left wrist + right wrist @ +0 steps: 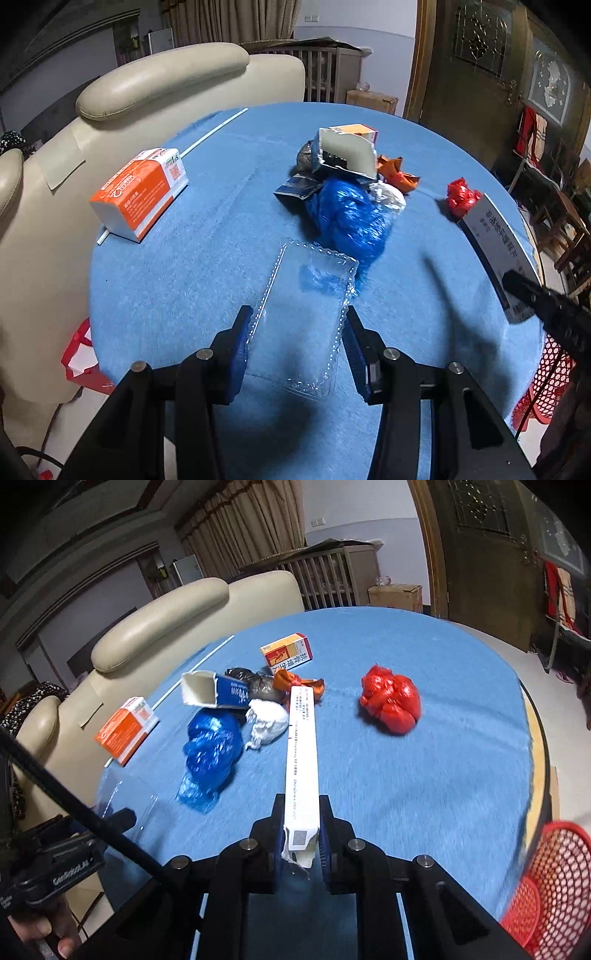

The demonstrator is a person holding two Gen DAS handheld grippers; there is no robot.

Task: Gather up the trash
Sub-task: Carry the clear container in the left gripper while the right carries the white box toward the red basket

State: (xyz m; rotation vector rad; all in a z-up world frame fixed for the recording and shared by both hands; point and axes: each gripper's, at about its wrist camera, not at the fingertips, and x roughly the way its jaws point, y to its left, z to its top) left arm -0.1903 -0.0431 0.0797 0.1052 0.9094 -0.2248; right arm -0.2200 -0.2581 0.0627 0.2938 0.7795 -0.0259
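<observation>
My left gripper (297, 317) is shut on a clear plastic tray (306, 314), its fingers pressing both long edges, above the blue table (184, 280). My right gripper (301, 812) is shut on a long white carton (303, 753) and holds it above the table; the carton also shows in the left wrist view (495, 251). A pile of trash lies mid-table: a blue plastic bag (210, 749), a white crumpled wad (267, 722), an open blue-and-white box (210, 690), a dark bag (251, 681) and an orange wrapper (295, 683). A red plastic bag (391, 703) lies apart on the right.
A red mesh basket (554, 878) stands off the table's right edge. An orange tissue pack (142, 192) and a white straw (214, 131) lie at the left. A small orange-and-white medicine box (286, 653) lies at the back. A beige sofa (110, 110) borders the left.
</observation>
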